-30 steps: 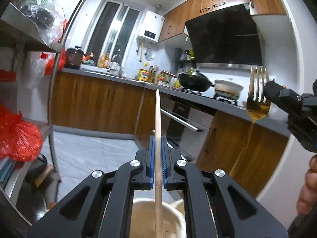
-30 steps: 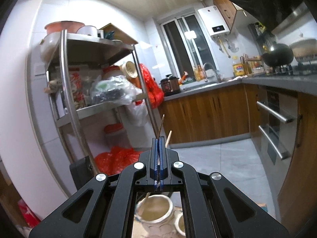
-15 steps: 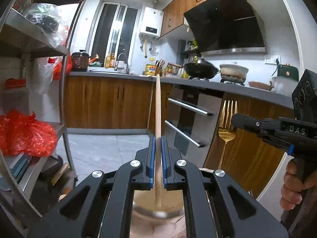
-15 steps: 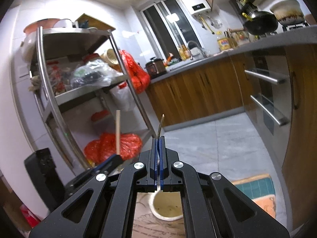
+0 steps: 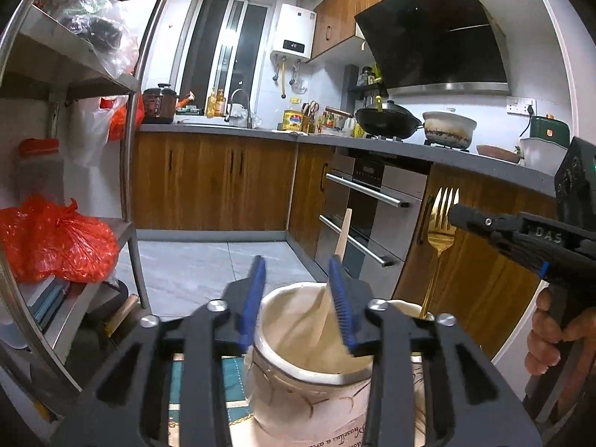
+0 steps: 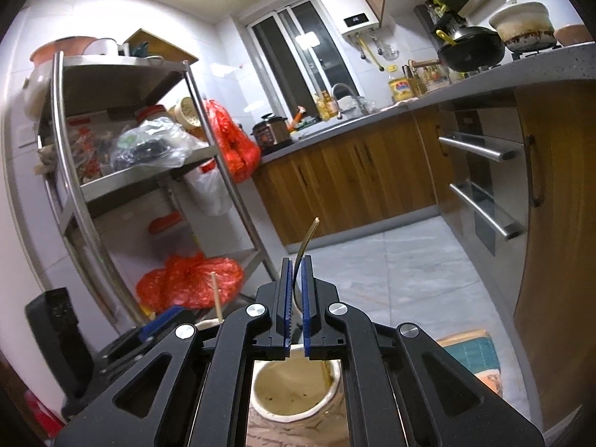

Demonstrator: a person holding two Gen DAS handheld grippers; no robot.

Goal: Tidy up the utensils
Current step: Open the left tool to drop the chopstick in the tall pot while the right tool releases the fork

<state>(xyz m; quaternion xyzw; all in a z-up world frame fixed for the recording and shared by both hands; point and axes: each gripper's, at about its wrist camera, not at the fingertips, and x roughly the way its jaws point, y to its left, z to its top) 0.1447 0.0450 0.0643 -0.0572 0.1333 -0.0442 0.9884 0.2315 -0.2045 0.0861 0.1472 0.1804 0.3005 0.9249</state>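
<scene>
Kitchen surface under my tools is mostly hidden; only a patterned cloth (image 5: 203, 383) shows at the bottom edge, pattern unreadable. Two cream jars (image 5: 294, 339) stand on it, touching or nearly so, I can't tell which. Second jar (image 6: 294, 387) is largely blocked by tool frames in both views. My left tool (image 5: 298, 298) sits over the nearer jar, its jaws opening, pads off the wooden spoon (image 5: 341, 246), which leans in that jar against the right pad; its bowl end is hidden inside. My right tool (image 6: 296, 309) is clenched on the gold fork (image 5: 441, 231), tines up, handle end down in the second jar; the handle's lower part is covered by the tool. My right hand (image 5: 555, 335) is cut off at the frame edge. One spoon, one fork. Farther off: metal rack (image 6: 74, 171) with three red bags (image 5: 56, 238), grey tile floor, wood cabinets, two oven handles (image 5: 367, 195), one wok (image 5: 387, 121), one white pot (image 5: 449, 128). Small bottles by the sink are too tiny to count.
</scene>
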